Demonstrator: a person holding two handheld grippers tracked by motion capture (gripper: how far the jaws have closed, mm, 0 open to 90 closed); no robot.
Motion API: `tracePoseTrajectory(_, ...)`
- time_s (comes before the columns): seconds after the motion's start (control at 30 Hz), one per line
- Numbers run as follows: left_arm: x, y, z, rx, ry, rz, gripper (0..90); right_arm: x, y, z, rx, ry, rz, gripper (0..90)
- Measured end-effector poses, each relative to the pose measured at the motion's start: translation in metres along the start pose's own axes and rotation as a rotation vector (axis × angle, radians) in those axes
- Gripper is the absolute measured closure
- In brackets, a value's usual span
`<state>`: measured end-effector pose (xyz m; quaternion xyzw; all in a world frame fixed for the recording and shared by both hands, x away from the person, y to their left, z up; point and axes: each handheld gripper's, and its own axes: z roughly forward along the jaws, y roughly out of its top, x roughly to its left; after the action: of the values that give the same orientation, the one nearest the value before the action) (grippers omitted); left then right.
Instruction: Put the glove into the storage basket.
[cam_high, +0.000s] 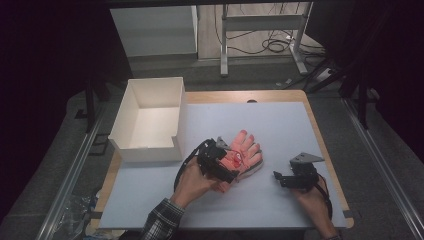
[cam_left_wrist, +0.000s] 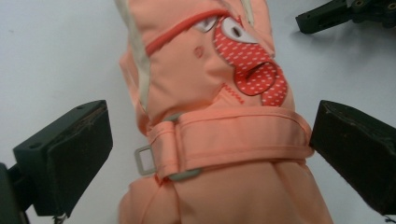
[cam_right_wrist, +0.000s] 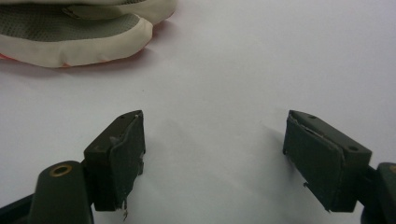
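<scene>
Left gripper (cam_left_wrist: 210, 154) straddles the orange glove (cam_left_wrist: 219, 140) at its wrist strap, jaws spread, not gripping. Right gripper (cam_right_wrist: 212, 158) released, low over bare mat (cam_right_wrist: 280, 56), well apart from glove.

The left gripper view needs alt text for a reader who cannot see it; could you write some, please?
An orange glove with a wrist strap and a red dotted patch lies on a pale table surface between the left gripper's open black jaws, which do not touch it. The right gripper shows at the upper right.
</scene>
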<state>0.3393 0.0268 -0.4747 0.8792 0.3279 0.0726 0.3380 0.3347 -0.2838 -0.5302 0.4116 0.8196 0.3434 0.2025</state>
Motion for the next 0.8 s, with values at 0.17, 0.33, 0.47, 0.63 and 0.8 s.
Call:
tracePoseTrajectory(0.17,-0.005,-0.001,0.012,0.011,-0.026,0.006,0.0,0.0,0.0,0.0,-0.002,-0.001,-0.004,21.2)
tracePoseTrajectory(0.33,-0.01,-0.004,0.015,0.037,0.008,0.05,0.0,0.0,0.0,0.0,-0.002,-0.001,-0.004,21.2)
tracePoseTrajectory(0.47,-0.011,-0.004,0.015,0.053,0.034,0.051,0.0,0.0,0.0,0.0,-0.002,-0.001,-0.004,21.2)
tracePoseTrajectory(0.63,-0.011,-0.006,0.025,0.101,0.053,0.064,0.0,0.0,0.0,0.0,-0.002,-0.002,-0.004,21.2)
tracePoseTrajectory(0.8,-0.006,-0.013,0.038,0.176,0.088,0.066,0.0,0.0,0.0,0.0,-0.002,-0.002,-0.004,21.2)
